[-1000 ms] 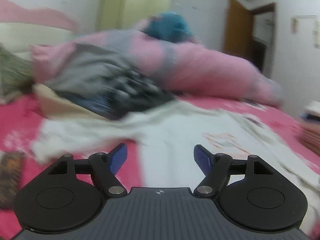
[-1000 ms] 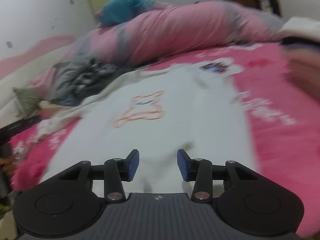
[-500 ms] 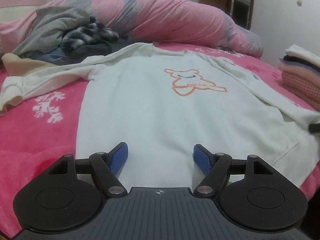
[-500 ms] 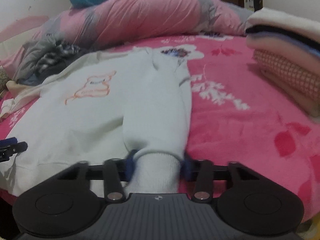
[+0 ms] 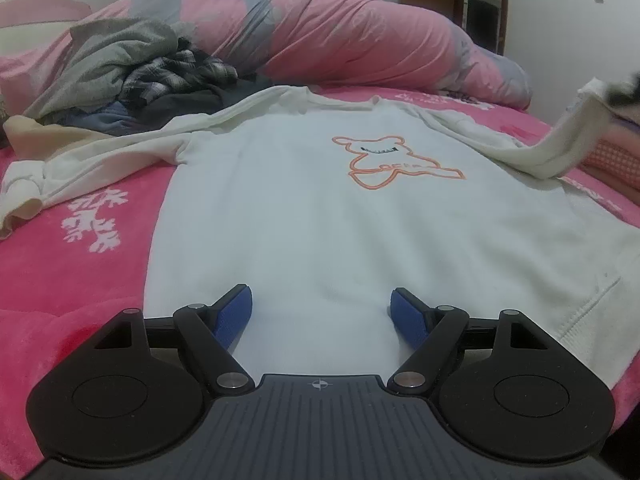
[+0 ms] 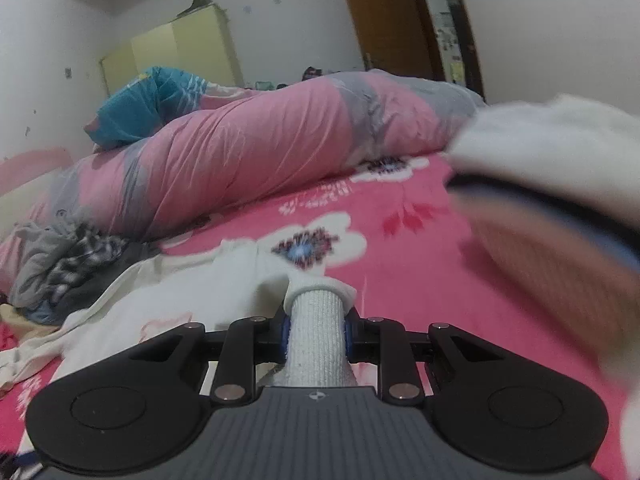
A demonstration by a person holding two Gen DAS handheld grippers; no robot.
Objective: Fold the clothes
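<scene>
Left sleeve [image 5: 92, 168]: spread loose on the pink blanket [image 5: 60, 280]; we could drag it askew.
Left gripper [image 5: 321, 316]: jaws apart and opening over the hem of the white sweatshirt [image 5: 340, 220], pinning nothing; the body may slide.
Right gripper [image 6: 315, 338]: jaws closing, clamped on the ribbed cuff [image 6: 316, 332], sleeve lifted; we risk slippage, or brushing the folded stack [image 6: 560, 200].

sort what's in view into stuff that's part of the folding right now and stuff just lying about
In the job:
- white long-sleeved sweatshirt with an orange bear outline
- its ribbed white cuff, with the right tool closing on it
- left tool, opening, nothing between its pads

Lying about:
- rumpled grey and plaid clothes heap
- pink and grey rolled duvet
- folded clothes stack
</scene>
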